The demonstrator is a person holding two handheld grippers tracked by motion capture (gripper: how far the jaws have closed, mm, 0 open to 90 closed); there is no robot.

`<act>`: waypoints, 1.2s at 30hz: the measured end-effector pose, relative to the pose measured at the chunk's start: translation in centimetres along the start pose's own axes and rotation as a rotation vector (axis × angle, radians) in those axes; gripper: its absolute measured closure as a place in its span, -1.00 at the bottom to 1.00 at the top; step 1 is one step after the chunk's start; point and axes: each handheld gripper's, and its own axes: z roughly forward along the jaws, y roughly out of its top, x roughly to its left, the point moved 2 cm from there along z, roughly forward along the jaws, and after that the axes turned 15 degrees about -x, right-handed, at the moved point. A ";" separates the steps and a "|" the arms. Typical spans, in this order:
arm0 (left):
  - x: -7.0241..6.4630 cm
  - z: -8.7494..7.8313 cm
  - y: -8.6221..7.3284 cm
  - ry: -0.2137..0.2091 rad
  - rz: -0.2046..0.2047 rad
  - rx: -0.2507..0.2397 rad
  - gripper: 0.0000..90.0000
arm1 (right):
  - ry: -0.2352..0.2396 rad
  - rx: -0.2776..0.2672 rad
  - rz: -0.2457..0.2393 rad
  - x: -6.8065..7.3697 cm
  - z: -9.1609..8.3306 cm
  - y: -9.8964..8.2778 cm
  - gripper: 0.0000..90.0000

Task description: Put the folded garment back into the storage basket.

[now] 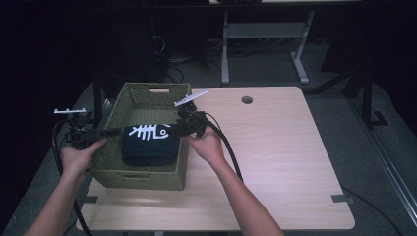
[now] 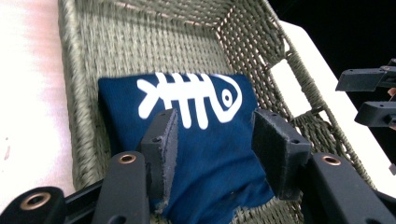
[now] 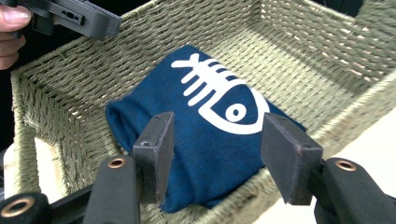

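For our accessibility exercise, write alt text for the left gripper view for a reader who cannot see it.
A folded navy cloth with a white fish-skeleton print lies in an olive-green woven basket. The left tongs, black and open, reach over it. The basket stands on a pale table.

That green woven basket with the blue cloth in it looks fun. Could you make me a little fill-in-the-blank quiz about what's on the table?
1. The folded dark blue cloth lies inside the green woven ____.
2. The white print on the cloth shows a ____ skeleton.
3. The left tool and right tool both have their jaws ____ above the cloth.
4. The basket stands on a light ____ table.

Missing words: basket; fish; open; wooden
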 end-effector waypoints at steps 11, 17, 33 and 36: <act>-2.8 0.3 0.7 -0.072 0.037 -0.020 0.13 | 0.005 -0.041 0.000 -1.1 -3.1 0.8 -0.01; -3.8 0.6 0.8 -0.090 0.038 -0.029 0.13 | 0.003 -0.053 -0.013 -1.8 -4.7 0.9 -0.03; -6.7 1.4 0.8 -0.126 0.072 -0.063 0.08 | -0.026 -0.088 0.008 -3.6 -8.6 0.0 -0.07; -7.2 1.7 0.7 -0.135 0.078 -0.061 0.07 | -0.025 -0.092 0.015 -3.9 -9.0 -0.2 -0.07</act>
